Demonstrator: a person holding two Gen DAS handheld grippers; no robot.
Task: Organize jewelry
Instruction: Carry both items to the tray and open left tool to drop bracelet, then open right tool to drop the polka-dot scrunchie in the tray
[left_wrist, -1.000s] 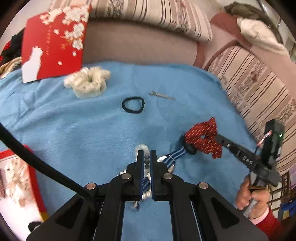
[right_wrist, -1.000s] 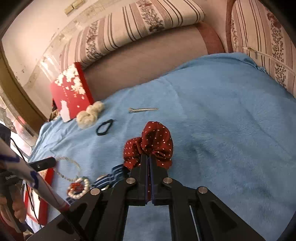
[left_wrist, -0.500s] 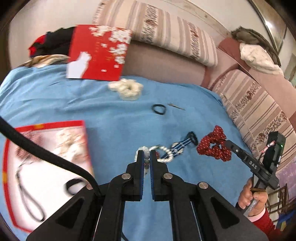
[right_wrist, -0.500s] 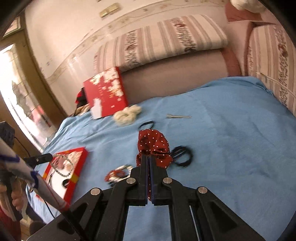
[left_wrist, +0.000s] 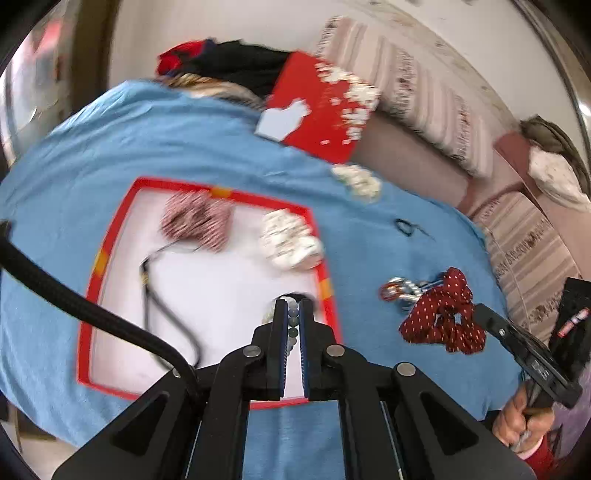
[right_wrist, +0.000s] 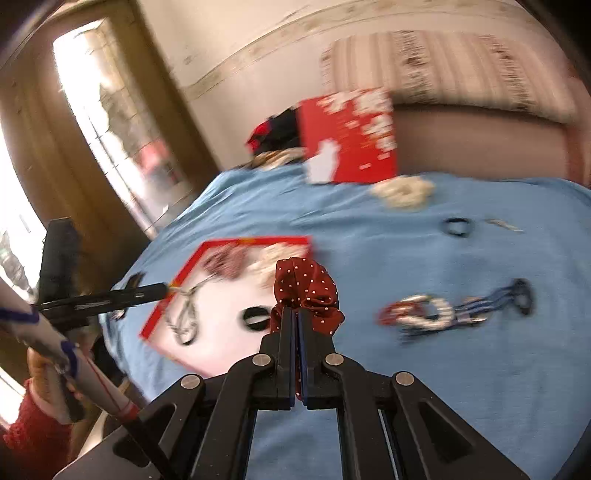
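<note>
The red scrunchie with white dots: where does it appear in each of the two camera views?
Left wrist view: the red scrunchie is at the right, in the tip of the right gripper, above the blue blanket.
Right wrist view: the scrunchie is at the centre, just above the shut fingers.
Shared landmark: the red-rimmed tray, left of the scrunchie in both.

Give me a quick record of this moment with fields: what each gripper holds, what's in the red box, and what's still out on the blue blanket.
left gripper: shut on a bead string, over the red-rimmed box
right gripper: shut on the dotted red scrunchie
in the box: striped scrunchie, pale scrunchie, dark cord necklace, black ring
on the blanket: bracelet pile, black hair tie, cream scrunchie, hair clip
image quality: motion-blurred
</note>
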